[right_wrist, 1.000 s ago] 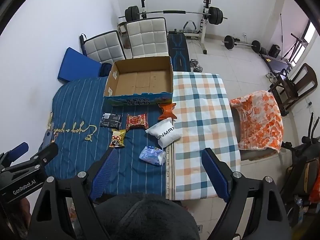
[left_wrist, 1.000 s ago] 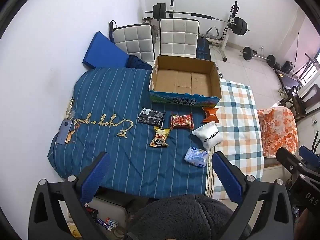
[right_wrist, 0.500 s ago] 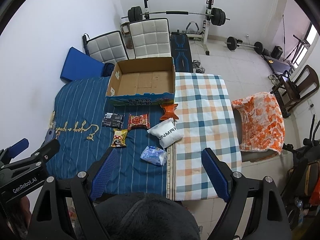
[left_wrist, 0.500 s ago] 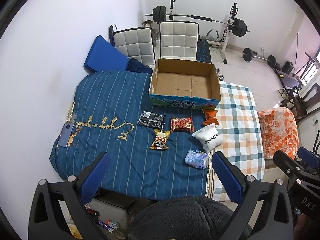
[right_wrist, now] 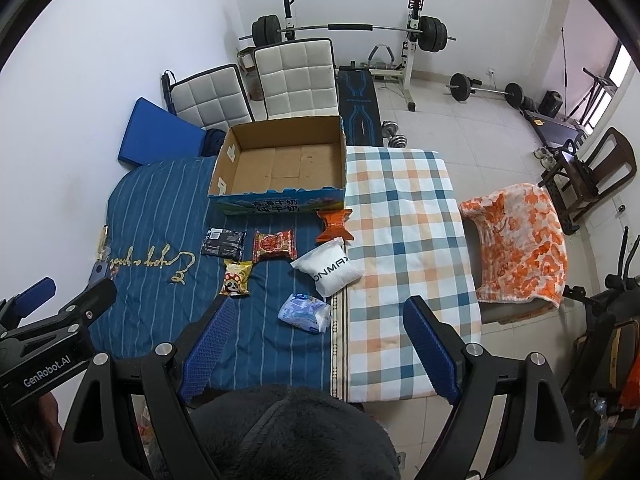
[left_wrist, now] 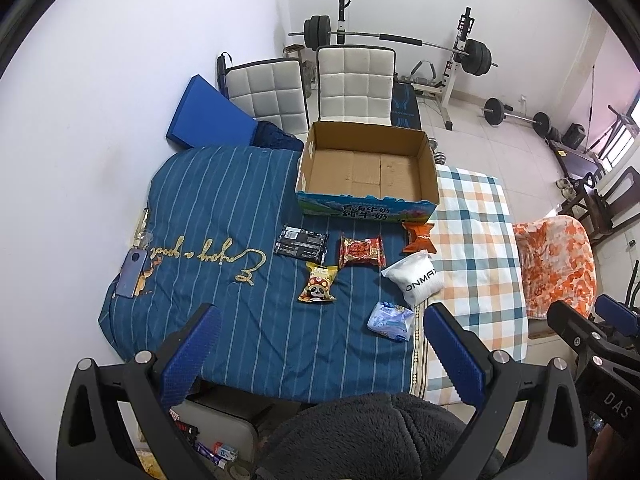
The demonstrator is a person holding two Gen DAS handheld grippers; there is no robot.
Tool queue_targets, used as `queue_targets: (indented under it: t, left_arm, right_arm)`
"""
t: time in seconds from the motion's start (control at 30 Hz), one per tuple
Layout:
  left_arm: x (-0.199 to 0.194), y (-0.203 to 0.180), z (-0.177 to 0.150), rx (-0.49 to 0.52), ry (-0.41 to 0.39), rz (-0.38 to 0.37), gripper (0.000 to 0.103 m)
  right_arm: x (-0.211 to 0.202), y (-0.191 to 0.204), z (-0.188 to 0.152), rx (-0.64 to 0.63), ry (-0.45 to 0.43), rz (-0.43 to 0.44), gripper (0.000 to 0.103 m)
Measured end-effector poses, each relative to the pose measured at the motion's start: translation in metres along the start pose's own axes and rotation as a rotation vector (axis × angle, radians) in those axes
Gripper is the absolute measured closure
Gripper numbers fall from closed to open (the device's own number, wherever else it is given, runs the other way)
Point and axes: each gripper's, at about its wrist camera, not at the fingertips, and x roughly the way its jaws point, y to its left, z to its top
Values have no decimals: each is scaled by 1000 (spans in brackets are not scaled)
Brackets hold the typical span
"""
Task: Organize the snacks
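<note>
Both tongs (left_wrist: 318,334) (right_wrist: 316,330) gape empty; black snack packet (left_wrist: 301,242) lies lengthwise left-right.

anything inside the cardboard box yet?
No. The cardboard box shows only its bare brown floor; the strip behind its near wall is hidden. All six snack packets, such as the panda packet, lie on the blue striped blanket in front.

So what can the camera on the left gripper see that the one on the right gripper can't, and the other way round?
Only the left wrist view shows the whole blue phone at the blanket's edge and clutter on the floor below.

Only the right wrist view shows the dark wooden chair fully and the far edge of the checked cloth.

Both show the empty cardboard box, six snack packets in front of it, such as the panda packet, and each other's open gripper.
</note>
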Motion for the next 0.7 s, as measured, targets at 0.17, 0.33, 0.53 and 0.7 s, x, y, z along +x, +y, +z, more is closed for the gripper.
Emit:
queue_targets:
  t: [0.17, 0.33, 0.53, 0.7]
  left_arm:
    - [0, 1, -1, 7, 1, -2, 0]
    - [2, 3, -4, 4, 12, -10, 0]
    - [1, 2, -7, 11, 1, -11, 0]
    - [0, 1, -8, 15, 0, -14, 0]
  right_arm:
    - [-1, 1, 0, 1, -4, -3, 15]
    - [-3, 3, -2, 2, -19, -10, 15]
    - [-7, 2, -3, 8, -31, -13, 15]
    - [-7, 2, -3, 6, -32, -14, 15]
